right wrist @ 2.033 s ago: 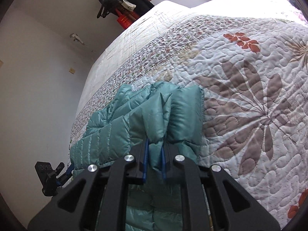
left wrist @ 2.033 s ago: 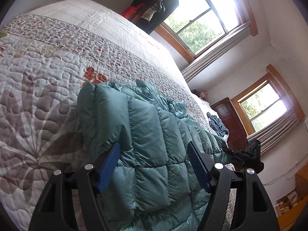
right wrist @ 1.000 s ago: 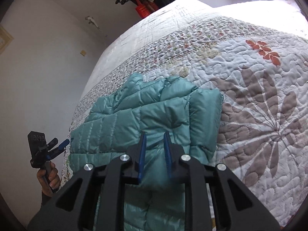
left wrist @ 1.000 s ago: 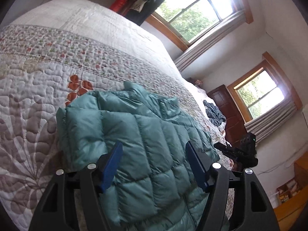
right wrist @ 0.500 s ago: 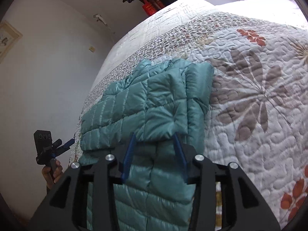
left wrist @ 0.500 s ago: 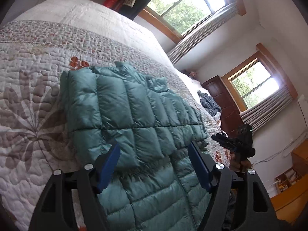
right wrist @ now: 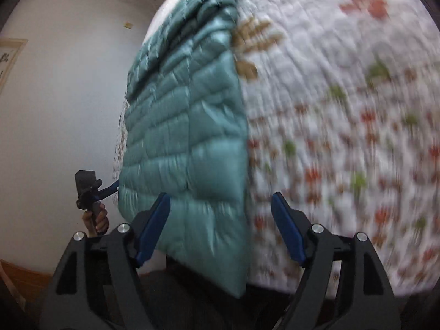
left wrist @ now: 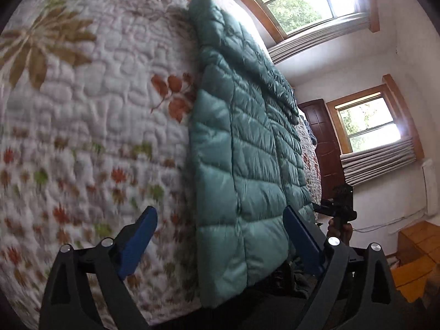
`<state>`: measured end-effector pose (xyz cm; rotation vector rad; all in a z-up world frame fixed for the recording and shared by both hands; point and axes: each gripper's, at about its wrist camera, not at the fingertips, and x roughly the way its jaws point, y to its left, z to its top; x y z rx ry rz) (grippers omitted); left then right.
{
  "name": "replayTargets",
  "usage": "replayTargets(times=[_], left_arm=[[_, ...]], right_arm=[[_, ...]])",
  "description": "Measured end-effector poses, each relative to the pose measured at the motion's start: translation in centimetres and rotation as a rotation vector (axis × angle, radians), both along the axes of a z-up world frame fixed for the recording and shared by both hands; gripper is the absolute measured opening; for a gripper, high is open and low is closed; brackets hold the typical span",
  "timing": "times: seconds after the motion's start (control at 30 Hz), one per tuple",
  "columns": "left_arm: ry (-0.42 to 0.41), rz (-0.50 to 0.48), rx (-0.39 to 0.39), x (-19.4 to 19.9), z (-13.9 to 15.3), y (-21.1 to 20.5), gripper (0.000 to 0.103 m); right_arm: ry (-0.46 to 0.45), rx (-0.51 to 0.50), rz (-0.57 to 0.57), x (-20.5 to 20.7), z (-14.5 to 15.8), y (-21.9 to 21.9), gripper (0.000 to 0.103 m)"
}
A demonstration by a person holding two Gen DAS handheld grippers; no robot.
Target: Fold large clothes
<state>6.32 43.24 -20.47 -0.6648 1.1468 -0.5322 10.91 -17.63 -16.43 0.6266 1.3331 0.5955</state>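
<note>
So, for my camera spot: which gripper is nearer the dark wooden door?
Right. The right gripper is on the door side of the jacket; the left gripper sits across it.

We see daylight glaring through two windows at the left view's right side; the quilt smears with motion blur, and fisheye bending darkens every corner

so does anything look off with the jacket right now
The jacket hangs over the bed's edge at its hem, and neither open gripper, left or right, holds it. Nothing looks damaged.
</note>
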Motion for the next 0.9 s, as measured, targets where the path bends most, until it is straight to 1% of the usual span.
replayTargets(times=[0.1, 0.2, 0.27, 0.4, 0.47, 0.57, 0.63, 0.67, 0.7, 0.73, 0.77, 0.8, 0.83, 0.9], left_arm=[[0.015, -0.008, -0.045, -1.9, -0.9, -0.1, 0.093], [0.034, -0.023, -0.085, -1.9, -1.6, -0.6, 0.093], [0.047, -0.033, -0.111, -1.8, -1.9, -1.2, 0.092], [0.076, -0.058, -0.106, -1.7, -2.3, -2.4, 0.091], [0.095, -0.066, -0.088, -2.2, -2.3, -2.5, 0.087], [0.1, -0.067, -0.097, -2.9, -2.3, -2.7, 0.085], [0.105, -0.057, -0.12, -2.9, -2.9, -3.0, 0.081], [0.109, -0.048, -0.119, -2.8, -3.2, -3.1, 0.069], [0.115, -0.043, -0.126, -2.8, -3.4, -3.1, 0.05], [0.127, -0.04, -0.137, -2.9, -3.7, -3.4, 0.036], [0.136, -0.035, -0.14, -2.9, -3.9, -3.3, 0.021], [0.134, -0.025, -0.14, -3.1, -4.1, -3.1, 0.02], [0.133, -0.016, -0.148, -3.2, -4.2, -2.9, 0.015], [0.124, 0.001, -0.168, -3.4, -4.2, -2.6, 0.012]], right_arm=[[0.03, 0.044, 0.005, -2.0, -0.6, 0.1, 0.075], [0.042, 0.112, 0.0, -2.9, -1.1, 0.5, 0.075], [0.044, 0.135, 0.007, -3.2, -1.4, 1.1, 0.072], [0.037, 0.144, 0.029, -3.6, -1.3, 2.2, 0.07], [0.032, 0.15, 0.029, -3.6, -1.4, 2.6, 0.069], [0.027, 0.167, 0.018, -4.0, -1.5, 2.5, 0.066], [0.028, 0.185, 0.006, -4.0, -1.6, 2.4, 0.063], [0.029, 0.189, 0.001, -4.0, -1.9, 2.4, 0.06], [0.03, 0.192, -0.005, -4.0, -2.0, 2.3, 0.054], [0.03, 0.195, -0.009, -4.1, -2.1, 2.1, 0.046], [0.03, 0.193, -0.014, -4.1, -2.2, 2.0, 0.043], [0.024, 0.191, -0.017, -4.2, -2.1, 1.8, 0.038], [0.017, 0.193, -0.017, -4.3, -2.0, 1.8, 0.03], [0.0, 0.198, -0.024, -4.6, -1.7, 1.3, 0.021]])
